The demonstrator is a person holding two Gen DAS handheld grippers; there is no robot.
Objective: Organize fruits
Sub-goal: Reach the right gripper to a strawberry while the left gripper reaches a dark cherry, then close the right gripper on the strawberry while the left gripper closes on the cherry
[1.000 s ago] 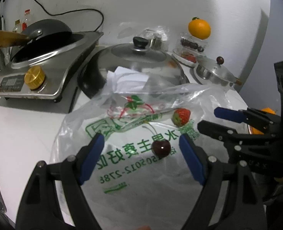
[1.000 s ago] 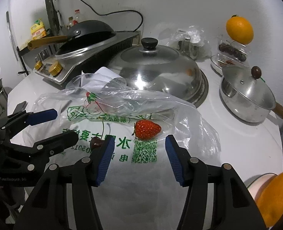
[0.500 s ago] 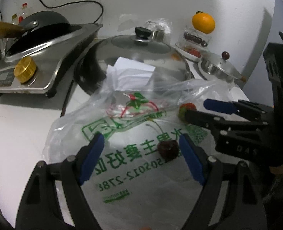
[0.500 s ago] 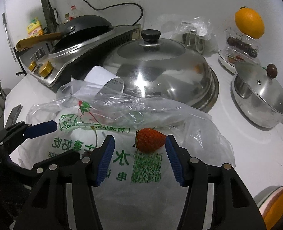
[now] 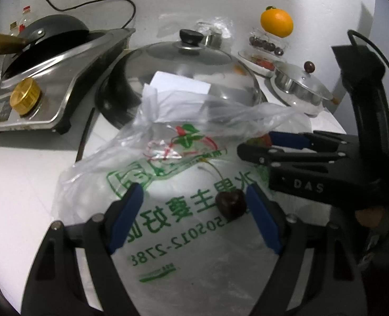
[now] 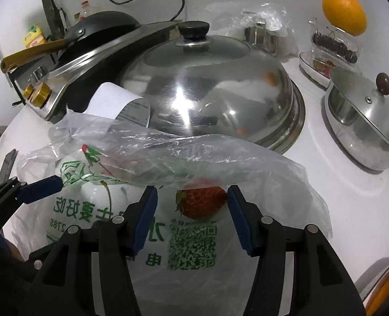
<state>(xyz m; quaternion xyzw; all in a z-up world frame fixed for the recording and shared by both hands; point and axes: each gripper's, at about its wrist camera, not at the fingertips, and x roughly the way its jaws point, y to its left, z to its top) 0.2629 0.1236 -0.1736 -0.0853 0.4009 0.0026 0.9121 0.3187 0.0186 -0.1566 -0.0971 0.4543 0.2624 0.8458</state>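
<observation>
A dark red cherry (image 5: 231, 205) with a long stem lies on a clear plastic bag (image 5: 168, 250) printed in green. My left gripper (image 5: 193, 194) stands open around it, and the cherry sits close to the right finger with a wide gap on the left. A red strawberry (image 6: 202, 201) lies on the same bag (image 6: 189, 276), partly under a raised fold. My right gripper (image 6: 191, 188) is open with the strawberry between its blue pads, near the right pad and clear of the left. Each gripper shows at the side of the other's view: the right gripper (image 5: 257, 142) and the left gripper (image 6: 60, 184).
Behind the bag stand a big steel domed lid (image 6: 207, 92), a paper slip (image 6: 110, 102), a small lidded pot (image 6: 365, 121) and an induction cooker with a black pan (image 5: 49, 42). An orange (image 6: 344, 13) rests on a clear box of cherries. Another orange (image 6: 386, 289) lies at the lower right.
Both grippers have moved forward and down over the bag. The strawberry now sits between the right fingers, and the cherry lies nearer the left gripper's right finger. Jaw widths look the same.
</observation>
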